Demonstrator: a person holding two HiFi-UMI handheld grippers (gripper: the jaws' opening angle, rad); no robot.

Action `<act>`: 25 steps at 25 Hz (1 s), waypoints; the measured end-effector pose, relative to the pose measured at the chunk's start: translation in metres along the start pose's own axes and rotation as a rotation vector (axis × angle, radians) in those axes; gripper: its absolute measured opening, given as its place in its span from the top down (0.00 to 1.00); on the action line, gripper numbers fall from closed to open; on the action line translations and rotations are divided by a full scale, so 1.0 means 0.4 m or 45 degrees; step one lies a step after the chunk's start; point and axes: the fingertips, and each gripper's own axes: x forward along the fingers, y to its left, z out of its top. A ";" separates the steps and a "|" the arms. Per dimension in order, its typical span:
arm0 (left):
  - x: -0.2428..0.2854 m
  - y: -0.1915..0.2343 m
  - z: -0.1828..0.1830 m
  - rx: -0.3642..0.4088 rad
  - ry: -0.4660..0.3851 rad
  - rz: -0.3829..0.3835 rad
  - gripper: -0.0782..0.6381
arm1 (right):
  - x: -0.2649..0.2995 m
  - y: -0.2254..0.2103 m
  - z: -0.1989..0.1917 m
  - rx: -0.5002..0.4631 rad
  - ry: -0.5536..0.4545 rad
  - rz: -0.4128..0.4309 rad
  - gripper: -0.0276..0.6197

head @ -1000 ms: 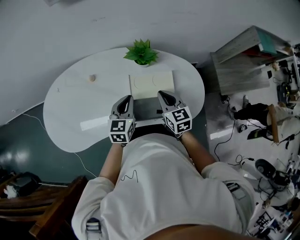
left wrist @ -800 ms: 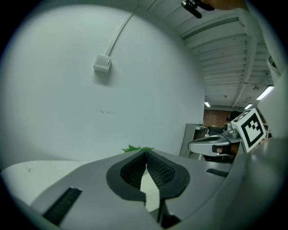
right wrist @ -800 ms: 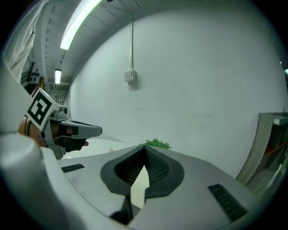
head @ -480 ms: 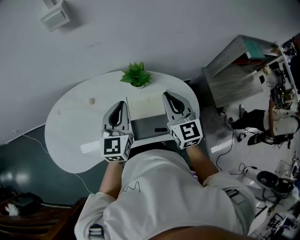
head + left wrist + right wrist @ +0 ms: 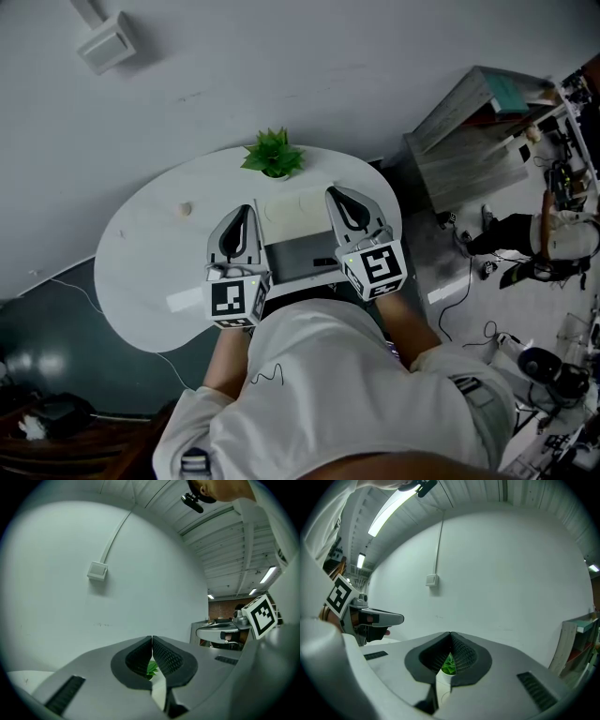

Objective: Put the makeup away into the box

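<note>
White kidney-shaped table [image 5: 141, 244] under a pale wall: I've raised the left gripper [image 5: 243, 210] and right gripper [image 5: 334, 194], both pressed together and empty, flanking the grey open box [image 5: 298, 255] before the green potted plant [image 5: 274, 153]. A small beige round item [image 5: 186, 209], possibly makeup, waits left of the plant.

From the head: looks steeply down from well above the worktop [image 5: 141, 244]. From the left hand-held gripper [image 5: 242, 214] and the right hand-held gripper [image 5: 336, 194]: looks close along the jaws, nearly level, at the wall [image 5: 328, 75]. Shares across all three views the potted plant [image 5: 274, 153] and the wall box [image 5: 106, 41]; catches the other hand-held gripper at the edge of each gripper view.
</note>
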 end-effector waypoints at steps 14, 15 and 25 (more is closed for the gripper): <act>0.009 -0.014 -0.006 0.010 0.005 -0.032 0.86 | -0.007 0.002 0.004 -0.018 -0.009 0.006 0.96; 0.010 -0.015 -0.006 0.012 0.007 -0.034 0.86 | -0.007 0.002 0.003 -0.019 -0.007 0.006 0.96; 0.007 -0.023 -0.008 0.016 0.012 -0.044 0.86 | -0.015 0.003 -0.004 -0.013 0.000 0.004 0.96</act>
